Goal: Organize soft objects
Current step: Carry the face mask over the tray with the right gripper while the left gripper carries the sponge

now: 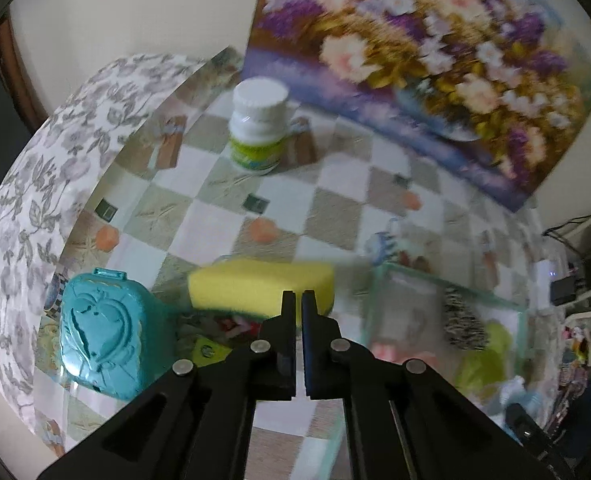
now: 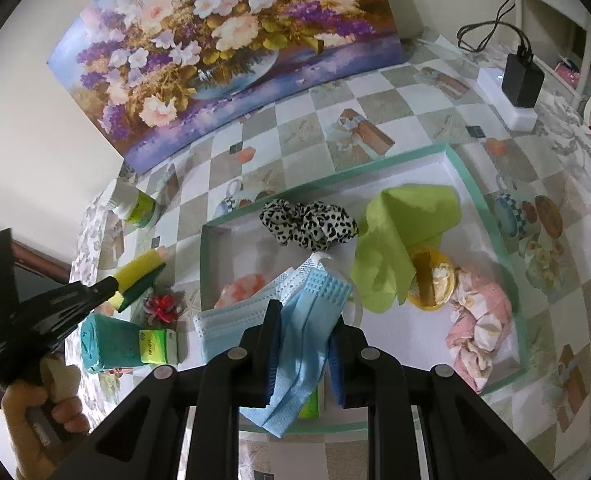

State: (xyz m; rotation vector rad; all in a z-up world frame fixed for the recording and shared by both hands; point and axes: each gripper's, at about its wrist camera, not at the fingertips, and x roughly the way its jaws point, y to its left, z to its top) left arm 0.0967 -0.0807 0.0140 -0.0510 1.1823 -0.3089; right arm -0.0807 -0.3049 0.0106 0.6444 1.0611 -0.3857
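Left claw pinches the sponge; right claw grips a face mask.

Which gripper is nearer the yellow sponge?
Left. The left gripper is shut on the yellow sponge, beside the tray. The right gripper is apart from it, over the tray, gripping blue face masks.

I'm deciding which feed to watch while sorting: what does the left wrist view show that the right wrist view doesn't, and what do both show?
Only the left wrist view: the heart-embossed top of the teal case.

Only the right wrist view: the blue face mask clamped in the right gripper, the pink cloth, the charger, and the left gripper seen from outside.

Both: the yellow sponge pinched by the left gripper, the white-capped bottle, the flower painting, the leopard scrunchie and the green-rimmed tray.
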